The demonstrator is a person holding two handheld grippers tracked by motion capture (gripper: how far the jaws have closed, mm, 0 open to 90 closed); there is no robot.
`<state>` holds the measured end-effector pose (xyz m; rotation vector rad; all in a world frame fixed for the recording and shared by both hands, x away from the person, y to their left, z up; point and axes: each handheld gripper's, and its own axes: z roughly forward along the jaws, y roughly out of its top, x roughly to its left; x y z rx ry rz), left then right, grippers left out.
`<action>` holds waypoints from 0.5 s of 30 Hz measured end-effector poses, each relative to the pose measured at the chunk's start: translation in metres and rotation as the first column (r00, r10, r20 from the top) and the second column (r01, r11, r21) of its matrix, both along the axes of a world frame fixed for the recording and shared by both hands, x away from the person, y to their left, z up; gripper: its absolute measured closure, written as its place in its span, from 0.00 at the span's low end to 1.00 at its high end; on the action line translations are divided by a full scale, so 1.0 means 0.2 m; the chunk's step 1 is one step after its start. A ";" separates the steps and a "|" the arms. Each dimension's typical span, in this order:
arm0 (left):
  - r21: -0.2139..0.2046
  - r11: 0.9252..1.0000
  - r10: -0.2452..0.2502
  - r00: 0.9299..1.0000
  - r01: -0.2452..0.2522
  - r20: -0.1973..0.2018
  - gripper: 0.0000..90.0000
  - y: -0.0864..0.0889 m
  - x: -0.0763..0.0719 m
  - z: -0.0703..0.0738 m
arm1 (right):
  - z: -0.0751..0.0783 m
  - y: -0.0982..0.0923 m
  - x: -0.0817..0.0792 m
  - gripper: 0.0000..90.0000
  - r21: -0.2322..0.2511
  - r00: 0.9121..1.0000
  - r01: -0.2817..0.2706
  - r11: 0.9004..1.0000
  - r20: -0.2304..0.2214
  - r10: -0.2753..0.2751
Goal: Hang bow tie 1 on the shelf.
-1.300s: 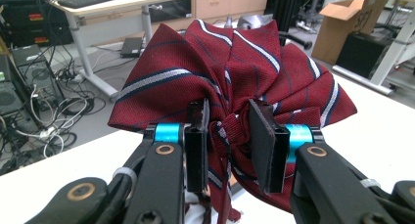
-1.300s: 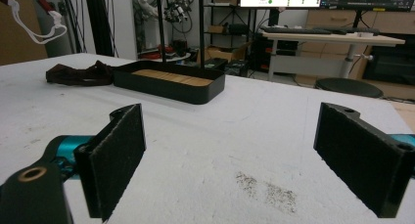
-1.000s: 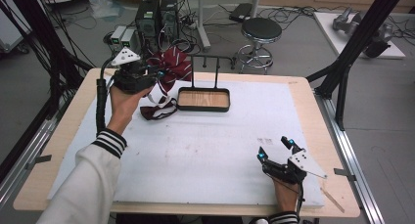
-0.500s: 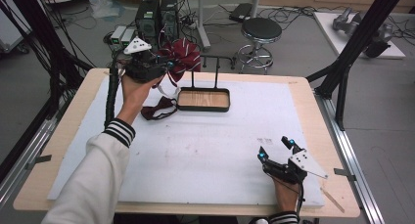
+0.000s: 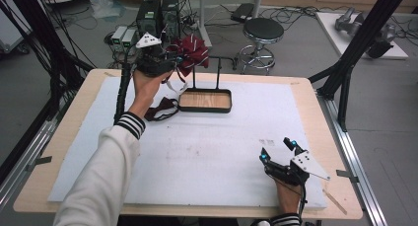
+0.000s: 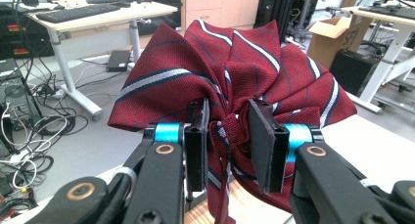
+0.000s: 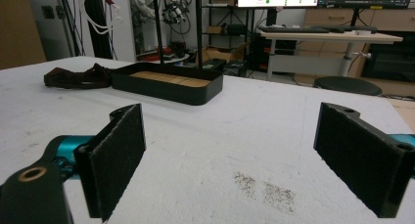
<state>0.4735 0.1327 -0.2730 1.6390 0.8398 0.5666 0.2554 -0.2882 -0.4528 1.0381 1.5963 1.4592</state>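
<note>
The left gripper [image 5: 180, 62] is held raised above the far edge of the table [image 5: 305, 95], toward its far left corner, and its jaws are closed on the bunched middle of a red striped bow tie [image 6: 235, 82], whose folds fan out above and to both sides of the pads. In the left gripper view the knot is seen squeezed between the two black pads, with a strip of the same cloth hanging down between them. Just below and to the right of that gripper a black tray with a wooden floor [image 5: 205, 100] is set near the far edge, a thin black stand [image 5: 213, 68] rising from it. A second, darker bow tie [image 5: 160, 109] is laid flat on the white mat [image 5: 217, 157], just beside the tray's left end. The right gripper [image 5: 277, 151] is rested low near the near right corner, its jaws spread wide with nothing between them. The middle of the mat, from the tray to the near edge, is left as open room, and the right edge lies close beside the right gripper
</note>
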 end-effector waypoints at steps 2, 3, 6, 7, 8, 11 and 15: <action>-0.007 1.000 -0.004 1.000 0.004 0.003 0.78 -0.01 0.01 0.00 | 0.00 0.00 0.00 0.12 0.004 1.000 0.000 1.000 -0.001 0.000; -0.007 1.000 -0.007 1.000 0.007 0.001 0.78 -0.02 0.02 0.00 | 0.00 0.00 0.00 0.12 0.004 1.000 0.000 1.000 -0.001 0.000; -0.003 1.000 -0.009 1.000 0.009 0.001 0.78 -0.03 0.04 -0.01 | 0.00 0.00 0.00 0.12 0.002 1.000 0.002 1.000 -0.001 -0.002; -0.002 1.000 -0.006 1.000 0.006 0.002 0.78 -0.04 0.05 -0.01 | 0.00 0.00 0.00 0.12 0.001 1.000 0.002 1.000 0.000 -0.002; 0.001 1.000 -0.007 1.000 0.007 0.003 0.78 -0.04 0.06 -0.01 | 0.00 0.00 0.00 0.12 0.001 1.000 0.002 1.000 0.000 -0.002; -0.003 1.000 -0.003 1.000 0.003 -0.004 0.78 -0.04 0.08 -0.03 | 0.00 0.00 0.00 0.12 -0.002 1.000 0.003 1.000 0.006 -0.003; -0.014 1.000 0.020 1.000 -0.021 -0.015 0.78 -0.03 0.11 -0.04 | 0.00 0.00 0.00 0.12 0.002 1.000 0.002 1.000 0.007 -0.002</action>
